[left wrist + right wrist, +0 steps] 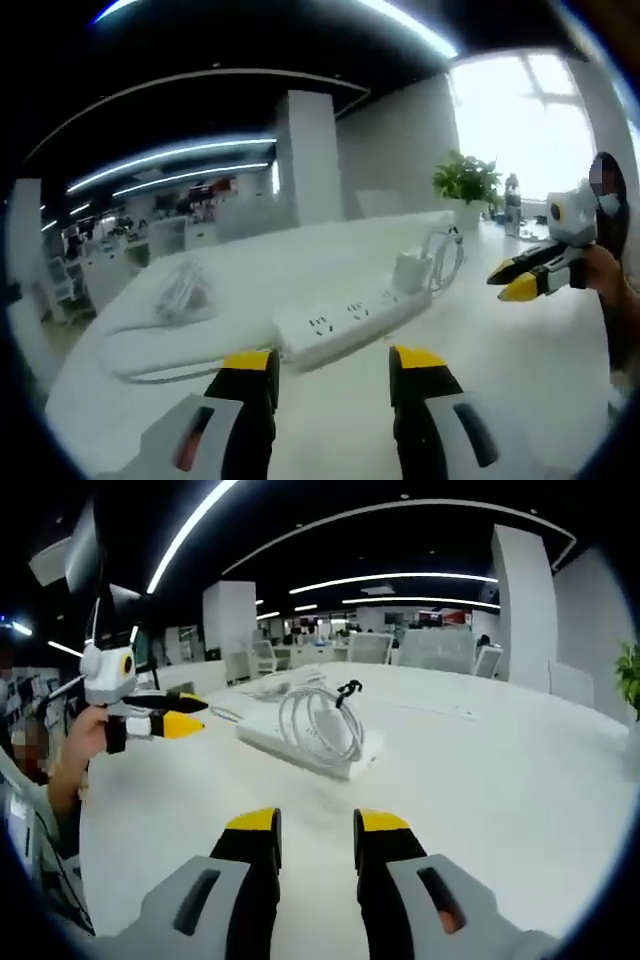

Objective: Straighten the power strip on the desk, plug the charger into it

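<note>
left tool (332, 362) parted, empty | right tool (316, 822) parted, empty | power strip (345, 320) just ahead | charger (411, 272) beyond

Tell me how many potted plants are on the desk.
1: a potted plant at the desk's far end near the window, beyond the charger and power strip. Others may be hidden.

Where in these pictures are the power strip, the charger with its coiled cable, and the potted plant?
power strip (345, 322): left gripper view, on its top face by the sockets.
charger (411, 271): left gripper view, on its white body.
potted plant (466, 180): left gripper view, on its green leaves.
</note>
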Available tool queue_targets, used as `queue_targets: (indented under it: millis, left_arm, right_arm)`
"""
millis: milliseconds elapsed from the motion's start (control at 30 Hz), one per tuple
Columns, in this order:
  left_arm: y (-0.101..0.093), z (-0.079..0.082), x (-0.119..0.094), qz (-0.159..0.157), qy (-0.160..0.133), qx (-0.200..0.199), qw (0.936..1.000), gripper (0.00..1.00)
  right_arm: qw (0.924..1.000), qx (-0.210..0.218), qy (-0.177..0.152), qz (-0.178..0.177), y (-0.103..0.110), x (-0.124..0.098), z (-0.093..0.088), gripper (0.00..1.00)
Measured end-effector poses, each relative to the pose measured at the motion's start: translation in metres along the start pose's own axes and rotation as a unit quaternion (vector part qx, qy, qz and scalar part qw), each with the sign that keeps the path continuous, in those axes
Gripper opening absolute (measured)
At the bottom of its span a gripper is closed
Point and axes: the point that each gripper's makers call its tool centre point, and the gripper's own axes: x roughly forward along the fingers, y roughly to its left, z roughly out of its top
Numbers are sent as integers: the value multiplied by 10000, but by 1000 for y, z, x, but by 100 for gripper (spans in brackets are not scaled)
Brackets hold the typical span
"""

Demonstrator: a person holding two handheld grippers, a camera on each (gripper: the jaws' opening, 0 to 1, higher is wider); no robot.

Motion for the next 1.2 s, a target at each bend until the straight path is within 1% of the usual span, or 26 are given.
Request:
queue_targets:
  millis: [33, 67, 133, 200, 333, 467, 567, 733, 867, 967, 1200]
  left_arm:
    - [2, -1, -7, 134, 21, 132, 9998, 45]
    - [2, -1, -12, 202, 0, 186, 9996, 45]
    - [-1, -2, -25, 242, -33, 128, 9996, 45]
    - [-5, -4, -37, 236, -87, -27, 9997, 45]
    - [-12, -10, -54, 307, -116, -45, 9995, 45]
    - [-20, -16, -70, 287, -118, -186, 9993, 45]
    - [-27, -19, -82, 302, -133, -210, 9992, 45]
    - [-34, -24, -96, 388, -175, -266, 9987, 45]
    - [-37, -33, -105, 455, -66, -323, 9984, 44]
    - [-40, -40, -111, 478, -24, -339, 9983, 44]
    - [-41, -48, -124, 545, 16, -417, 9976, 44]
  right_arm:
    - [10000, 23, -46, 7, 5, -3, 2, 27]
    - [10000, 30, -86, 1, 9, -7, 3, 27]
    - [9999, 10, -153, -65, 15, -14, 4, 27]
    - [9994, 39, -279, -188, 21, -22, 5, 29]
    - [9988, 59, -368, -310, 28, -34, 2, 29]
    - [9986, 59, -364, -385, 34, -46, -4, 29]
    - [9980, 40, -350, -532, 36, -55, -8, 29]
    - [9978, 57, -357, -562, 42, -68, -12, 29]
    - [9972, 87, -373, -646, 46, -77, -16, 29]
    - [9971, 108, -390, -642, 50, -82, -17, 29]
    - [9967, 99, -420, -691, 57, -92, -19, 30]
